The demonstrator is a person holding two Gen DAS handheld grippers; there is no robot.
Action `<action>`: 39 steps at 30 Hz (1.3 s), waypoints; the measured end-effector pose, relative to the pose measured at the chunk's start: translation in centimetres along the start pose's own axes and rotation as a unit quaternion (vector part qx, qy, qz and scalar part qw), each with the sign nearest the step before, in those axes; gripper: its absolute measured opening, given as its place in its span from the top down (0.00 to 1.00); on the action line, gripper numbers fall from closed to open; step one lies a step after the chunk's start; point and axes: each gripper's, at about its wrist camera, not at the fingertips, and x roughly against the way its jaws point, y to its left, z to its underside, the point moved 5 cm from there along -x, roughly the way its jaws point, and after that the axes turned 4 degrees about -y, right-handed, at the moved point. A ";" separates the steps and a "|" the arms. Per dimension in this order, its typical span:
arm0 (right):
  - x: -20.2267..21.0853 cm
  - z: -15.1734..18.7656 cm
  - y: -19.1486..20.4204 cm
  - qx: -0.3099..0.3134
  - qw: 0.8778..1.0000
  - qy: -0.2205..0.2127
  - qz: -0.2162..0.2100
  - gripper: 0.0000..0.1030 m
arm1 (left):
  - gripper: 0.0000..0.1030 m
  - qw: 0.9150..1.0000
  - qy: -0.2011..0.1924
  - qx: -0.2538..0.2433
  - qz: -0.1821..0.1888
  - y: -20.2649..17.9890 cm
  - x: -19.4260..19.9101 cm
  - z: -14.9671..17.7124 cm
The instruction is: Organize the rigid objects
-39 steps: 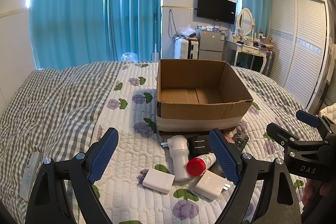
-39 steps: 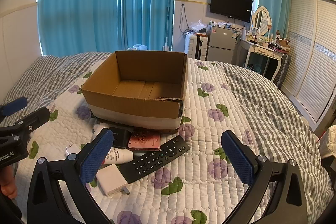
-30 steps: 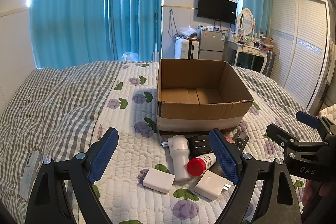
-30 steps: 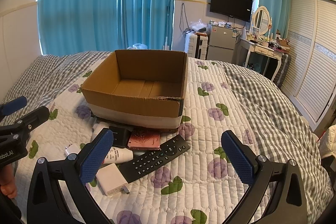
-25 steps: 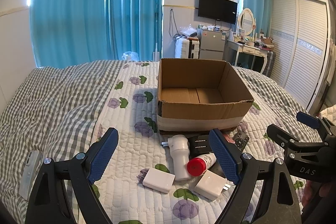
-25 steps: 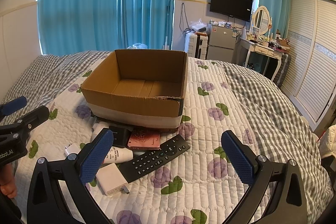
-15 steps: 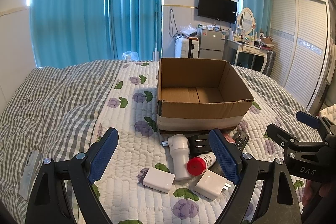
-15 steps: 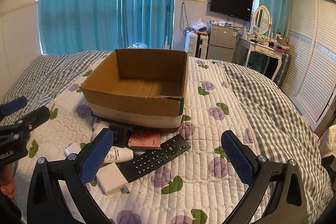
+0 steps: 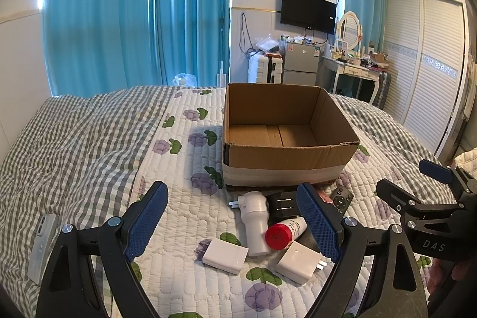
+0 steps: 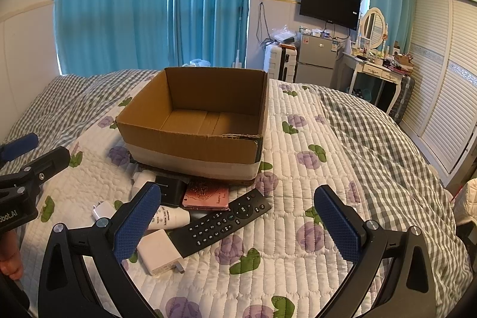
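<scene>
An open, empty cardboard box [image 9: 286,160] [image 10: 193,151] stands on the quilted bed. In front of it lies a pile: a white plug device [image 9: 255,219], a red-capped white bottle [image 9: 283,233] [image 10: 167,218], two white chargers [image 9: 225,255] [image 9: 296,263] [image 10: 159,257], a black adapter [image 9: 281,206] [image 10: 170,188], a pink booklet [image 10: 207,195] and a black remote [image 10: 220,224] [image 9: 341,198]. My left gripper [image 9: 235,224] is open above the pile. My right gripper [image 10: 238,225] is open, over the remote.
A grey remote-like device [image 9: 41,243] lies on the checked blanket at the left. The bed's right edge faces a white wardrobe [image 10: 441,97]. Behind the bed stand a suitcase, a small fridge [image 9: 299,66] and a dressing table.
</scene>
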 end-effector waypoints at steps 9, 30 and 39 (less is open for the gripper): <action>0.1 -0.1 0.2 0.005 1.000 -0.004 -0.004 0.00 | 0.12 1.000 -0.009 -0.002 -0.007 0.5 0.2 -0.8; -5.4 5.9 3.9 0.043 0.987 0.124 -0.094 0.00 | 0.15 0.971 0.232 -0.053 0.008 1.4 -8.9 9.9; -7.3 7.3 4.8 0.046 0.981 0.156 -0.102 0.00 | 0.47 0.963 0.258 -0.075 0.024 0.2 -10.7 11.5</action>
